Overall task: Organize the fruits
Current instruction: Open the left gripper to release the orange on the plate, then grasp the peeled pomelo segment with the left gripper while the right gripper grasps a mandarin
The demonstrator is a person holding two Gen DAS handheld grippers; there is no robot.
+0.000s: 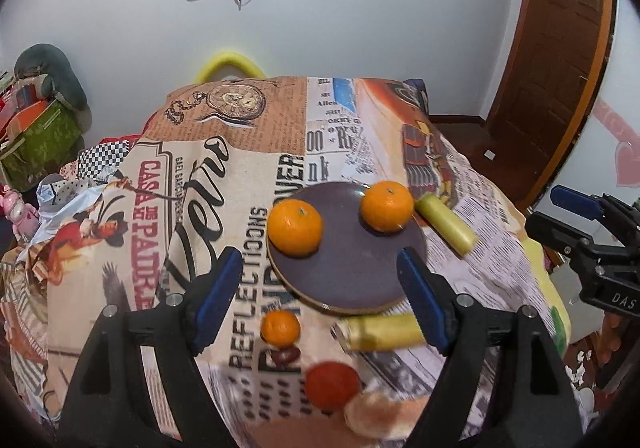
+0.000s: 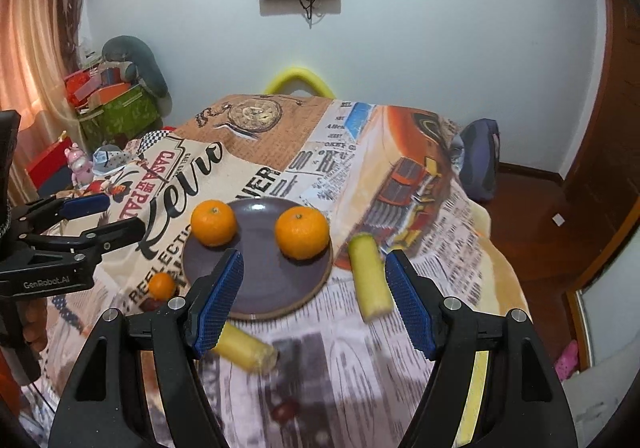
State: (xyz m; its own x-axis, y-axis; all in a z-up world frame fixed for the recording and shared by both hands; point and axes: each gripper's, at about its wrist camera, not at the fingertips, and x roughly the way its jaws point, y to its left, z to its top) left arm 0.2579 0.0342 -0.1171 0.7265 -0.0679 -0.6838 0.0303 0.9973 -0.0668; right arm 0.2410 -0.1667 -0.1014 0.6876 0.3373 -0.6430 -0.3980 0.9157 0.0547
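Note:
A dark purple plate (image 1: 352, 272) (image 2: 272, 284) lies on the printed tablecloth with two oranges on it, one at the left (image 1: 295, 227) (image 2: 213, 222) and one at the right (image 1: 386, 202) (image 2: 302, 232). A small orange (image 1: 280, 328) (image 2: 162, 286) lies on the cloth left of the plate. Two pale yellow-green pieces lie off the plate: one to its right (image 1: 446, 221) (image 2: 370, 278), one at its near edge (image 1: 380, 332) (image 2: 246, 348). A red fruit (image 1: 332, 386) lies nearer. My left gripper (image 1: 320, 292) (image 2: 96, 213) is open and empty above the near side of the plate. My right gripper (image 2: 314, 300) (image 1: 560, 213) is open and empty.
A peeled pale orange item (image 1: 380, 414) lies at the near edge of the table. A small dark red item (image 2: 286, 410) lies on the cloth. A blue bag (image 2: 480, 159) stands beyond the right table edge. Boxes and toys (image 2: 112, 107) crowd the left. A wooden door (image 1: 560, 67) is at right.

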